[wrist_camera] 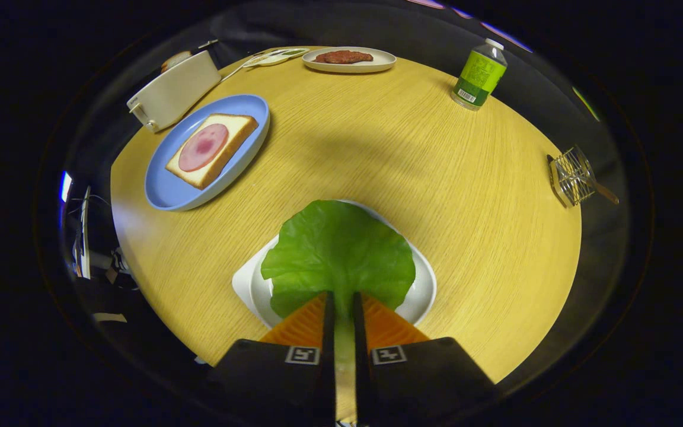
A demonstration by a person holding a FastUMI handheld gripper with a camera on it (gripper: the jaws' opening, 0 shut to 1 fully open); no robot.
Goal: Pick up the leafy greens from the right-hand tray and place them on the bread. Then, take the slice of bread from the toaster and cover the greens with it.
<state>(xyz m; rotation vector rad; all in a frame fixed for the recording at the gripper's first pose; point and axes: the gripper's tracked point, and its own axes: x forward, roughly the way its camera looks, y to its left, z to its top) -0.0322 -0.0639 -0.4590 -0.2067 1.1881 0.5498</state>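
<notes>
Gripper view: gripper (341, 299) clenched on greens (338, 252) above tray (421, 290). Best kept pinched firm, lifted clear, swung over to bread (212, 149).

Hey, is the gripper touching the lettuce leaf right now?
Touching. In the gripper view both fingers are closed on the near edge of the lettuce leaf, its stem pinched in the narrow slit between them, above the white tray.

Green leaf (338, 252) on a white tray (423, 290); pale wood-grain tabletop (436, 178); blue plate (166, 193); tan bread (214, 172) with pink ham (203, 147); white toaster (172, 92); green-labelled bottle (479, 74).
</notes>
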